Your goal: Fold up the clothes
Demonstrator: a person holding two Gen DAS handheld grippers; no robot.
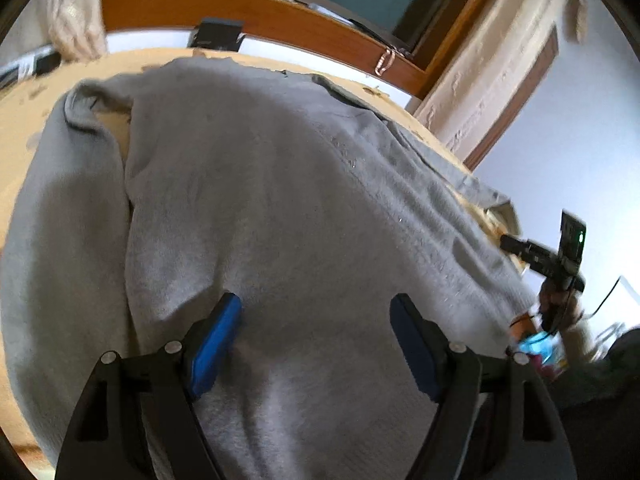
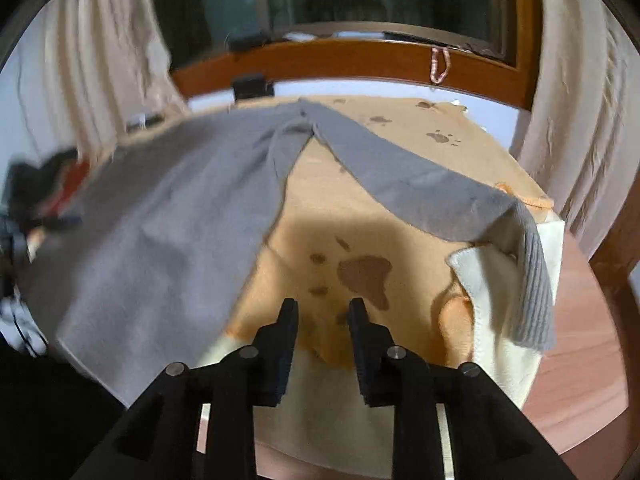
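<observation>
A grey sweater (image 1: pixel 280 200) lies spread on a table under an orange blanket (image 1: pixel 24 120). My left gripper (image 1: pixel 316 300) hovers just over the sweater's near part, its blue pads (image 1: pixel 216 344) wide apart and open with only flat fabric below. One sleeve (image 1: pixel 60 200) lies along the body's left side. In the right wrist view the sweater's body (image 2: pixel 160 220) is at the left. Its other sleeve (image 2: pixel 420 188) stretches right, with the ribbed cuff (image 2: pixel 536 292) hanging over the table's edge. My right gripper (image 2: pixel 323 304) is over the bare blanket (image 2: pixel 360 240), narrowly open and holding nothing.
A white cloth (image 2: pixel 500 360) shows under the blanket at the near right corner. A wood-framed window (image 2: pixel 360 60) and curtains (image 2: pixel 580 120) stand behind. A black box (image 2: pixel 250 86) sits at the far edge. Dark and red things (image 2: pixel 48 188) lie at the left, wooden floor (image 2: pixel 580 360) at the right.
</observation>
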